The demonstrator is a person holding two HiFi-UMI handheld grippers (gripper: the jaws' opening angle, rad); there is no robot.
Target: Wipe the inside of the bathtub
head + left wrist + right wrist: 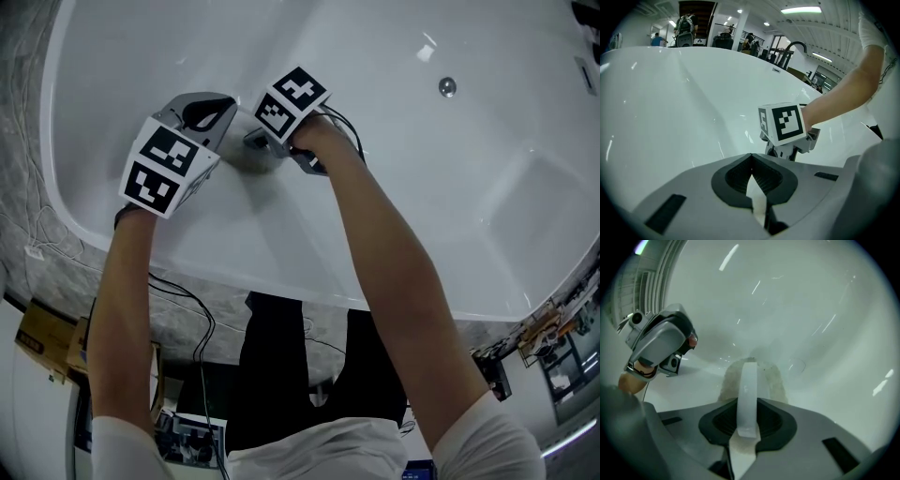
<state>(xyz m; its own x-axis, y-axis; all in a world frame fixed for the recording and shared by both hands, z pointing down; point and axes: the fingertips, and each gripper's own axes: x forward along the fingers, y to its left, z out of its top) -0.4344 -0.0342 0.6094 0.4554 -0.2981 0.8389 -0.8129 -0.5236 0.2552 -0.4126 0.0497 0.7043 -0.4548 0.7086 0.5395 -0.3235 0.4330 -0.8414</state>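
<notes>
A white bathtub [422, 197] fills the head view. My right gripper [266, 142] reaches down its near wall, shut on a greyish wiping pad [251, 157] that lies flat on the surface. In the right gripper view the jaws [749, 400] clamp the pad's pale strap [748, 380], and the pad [774, 380] spreads against the tub [811, 310]. My left gripper [217, 111] hovers just left of it, shut with nothing in it [751, 158]. The right gripper's marker cube [783, 123] shows beyond it, over the tub wall [670, 103].
The drain [447, 86] sits on the tub floor at the upper right. A grey stone surround [28, 187] borders the tub, with cables [178, 300] and cardboard boxes [42, 337] beside my legs. A black tap [794, 47] stands past the far rim.
</notes>
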